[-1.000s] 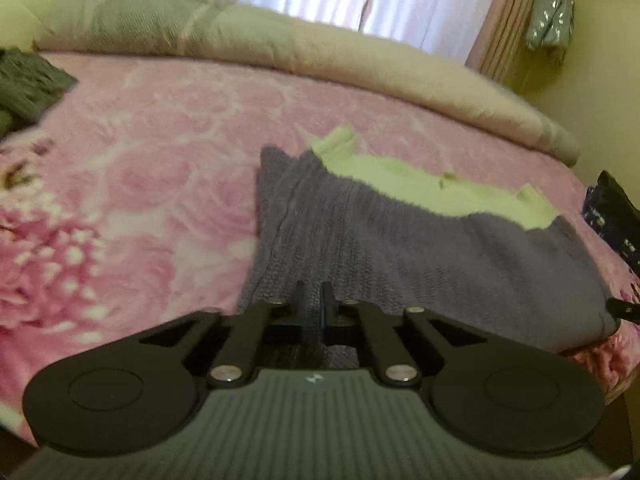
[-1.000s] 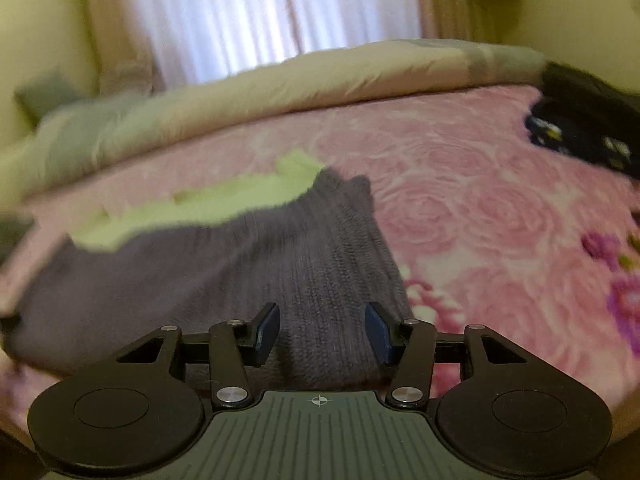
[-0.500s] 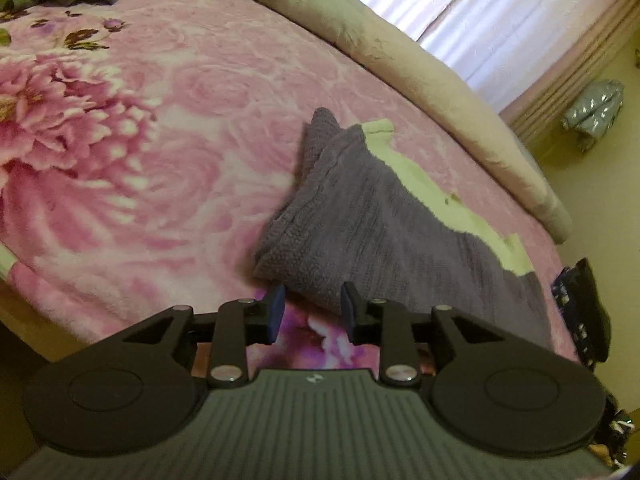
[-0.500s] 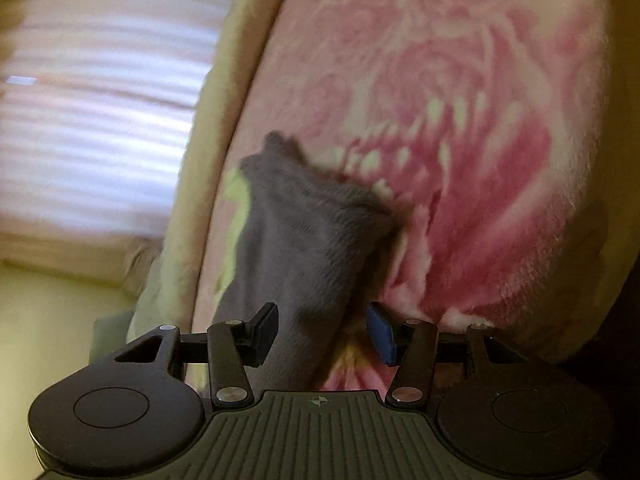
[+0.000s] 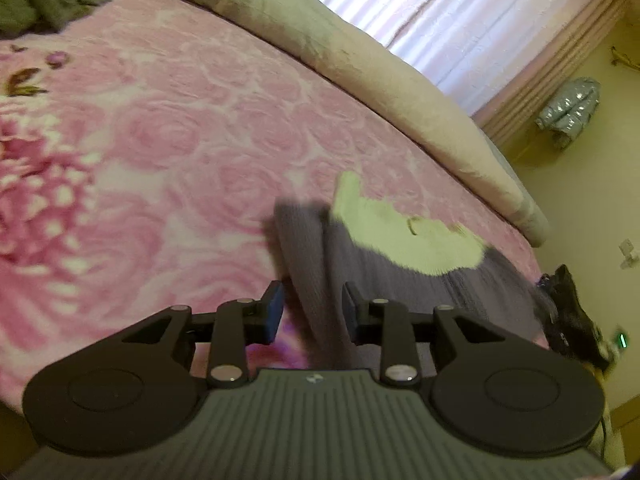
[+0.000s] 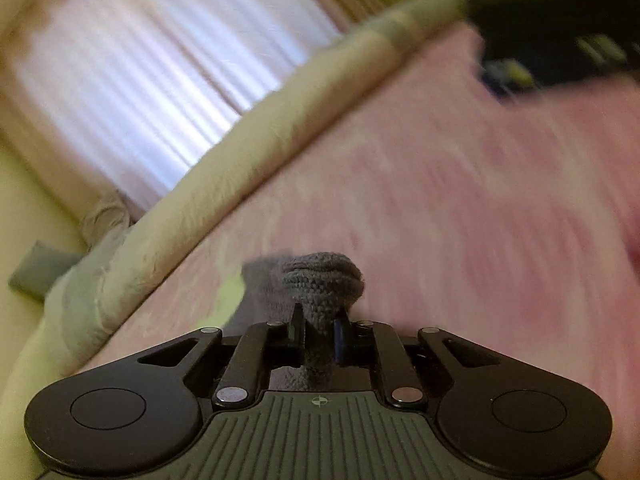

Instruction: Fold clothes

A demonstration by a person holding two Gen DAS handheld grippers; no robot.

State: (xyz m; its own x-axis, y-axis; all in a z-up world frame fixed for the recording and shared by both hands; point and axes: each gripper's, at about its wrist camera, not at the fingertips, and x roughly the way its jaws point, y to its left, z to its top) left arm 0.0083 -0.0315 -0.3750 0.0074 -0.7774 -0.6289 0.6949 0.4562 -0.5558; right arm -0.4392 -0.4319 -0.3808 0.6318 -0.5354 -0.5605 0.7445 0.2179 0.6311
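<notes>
Clearly pinched by right hand-held gripper (image 6: 318,330): a bunched fold of grey knit sweater (image 6: 320,284). Left hand-held gripper (image 5: 313,310) spread wide, straddling sweater's edge (image 5: 308,272) on pink bed (image 5: 160,152). Far end blurred, partly hidden.

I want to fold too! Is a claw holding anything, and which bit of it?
Yes. The right claw is shut on a bunched edge of the purple knit sweater. The left claw is open around another fold, not gripping.
</notes>
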